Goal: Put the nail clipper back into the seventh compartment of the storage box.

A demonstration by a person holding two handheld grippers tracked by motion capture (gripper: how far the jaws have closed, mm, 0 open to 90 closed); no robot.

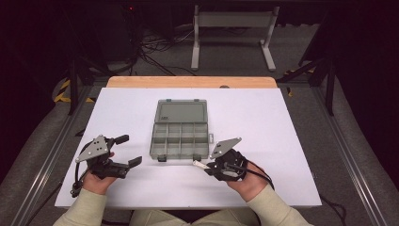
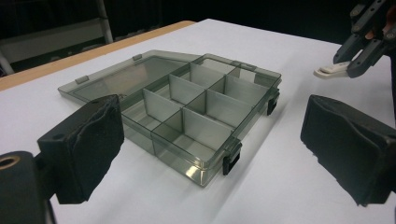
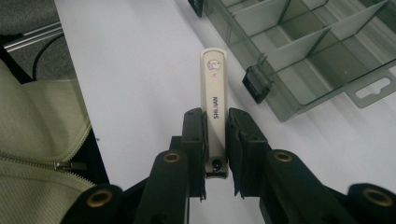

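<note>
Cream sleeves and both hands are coming in at the bottom of the high view, each hand working a claw over the white worktop [image 1: 282, 141]. Right claw [image 1: 205, 165] is gripping a cream nail clipper [image 3: 214, 107] by its rear half, jaws squeezed against its two long sides, so the front end with the little pink sticker is poking out ahead of the pads. In the right gripper view the clipper is pointing toward the near corner of the box, just beside one of the black latches, not touching it. From the high view the clipper tip is sitting just off the box's front right corner, low over the worktop; can't tell if it's resting on it.

Left claw [image 1: 131, 150] is hanging wide open, nothing between the pads, off to the left of the box and facing it.

Organizer box [image 1: 181, 129] is sitting in the middle of the worktop, smoky clear plastic, lid lying flat open on the far side. Dividers are splitting the tray into small compartments, and every one I can see is looking empty. Two black latches are sticking out on the front edge.
</note>
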